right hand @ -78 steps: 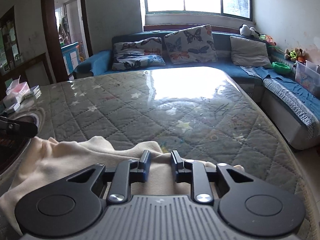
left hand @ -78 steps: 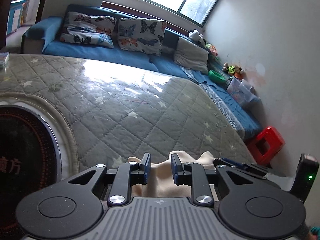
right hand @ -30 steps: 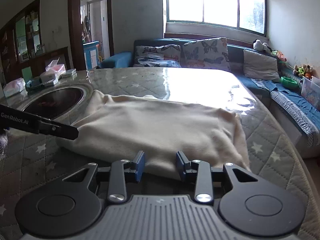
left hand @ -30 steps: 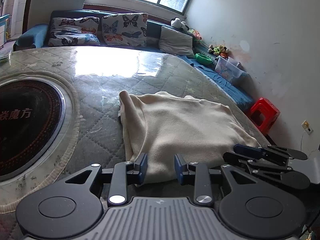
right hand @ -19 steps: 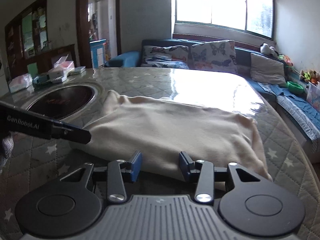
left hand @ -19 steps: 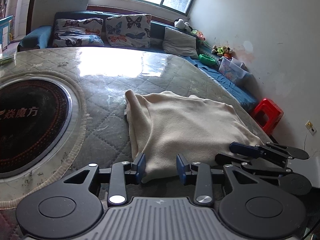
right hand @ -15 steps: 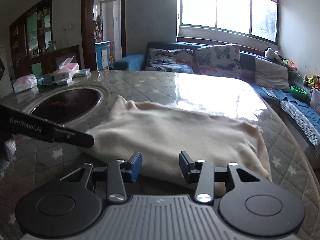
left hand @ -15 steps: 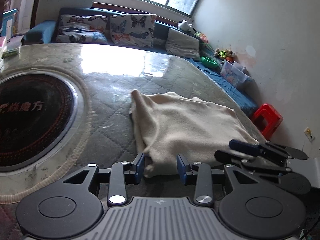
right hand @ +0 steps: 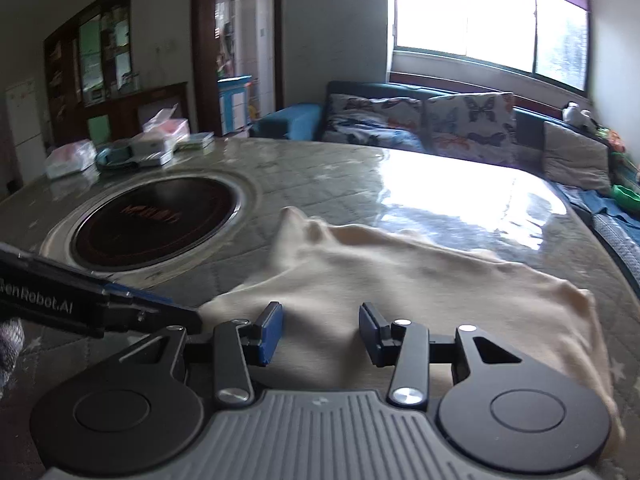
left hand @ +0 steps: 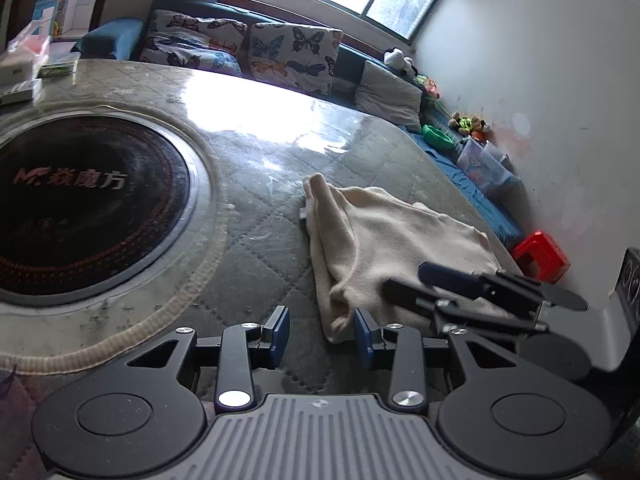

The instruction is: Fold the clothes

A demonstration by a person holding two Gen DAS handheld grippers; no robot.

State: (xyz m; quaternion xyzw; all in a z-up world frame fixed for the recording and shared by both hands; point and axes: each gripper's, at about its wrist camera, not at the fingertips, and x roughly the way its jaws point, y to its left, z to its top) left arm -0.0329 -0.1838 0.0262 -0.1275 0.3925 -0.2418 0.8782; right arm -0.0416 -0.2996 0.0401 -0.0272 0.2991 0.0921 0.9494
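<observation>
A cream garment (left hand: 384, 240) lies folded on the quilted grey table cover (left hand: 256, 240); it also shows in the right wrist view (right hand: 400, 280). My left gripper (left hand: 322, 334) is open and empty, just short of the garment's near left corner. My right gripper (right hand: 320, 334) is open and empty, over the garment's near edge. In the left wrist view the right gripper (left hand: 404, 278) reaches over the garment from the right. In the right wrist view the left gripper (right hand: 160, 312) comes in from the left by the garment's corner.
A round black cooktop (left hand: 80, 200) is set in the table to the left. Boxes and packets (right hand: 132, 152) sit at the far left edge. A blue sofa with butterfly cushions (left hand: 248, 48) lies beyond. A red stool (left hand: 542, 256) stands off the right edge.
Both grippers have let go of the garment, opened wider and drawn back toward its near edge. The garment now lies folded on the table. The left gripper has shifted left.
</observation>
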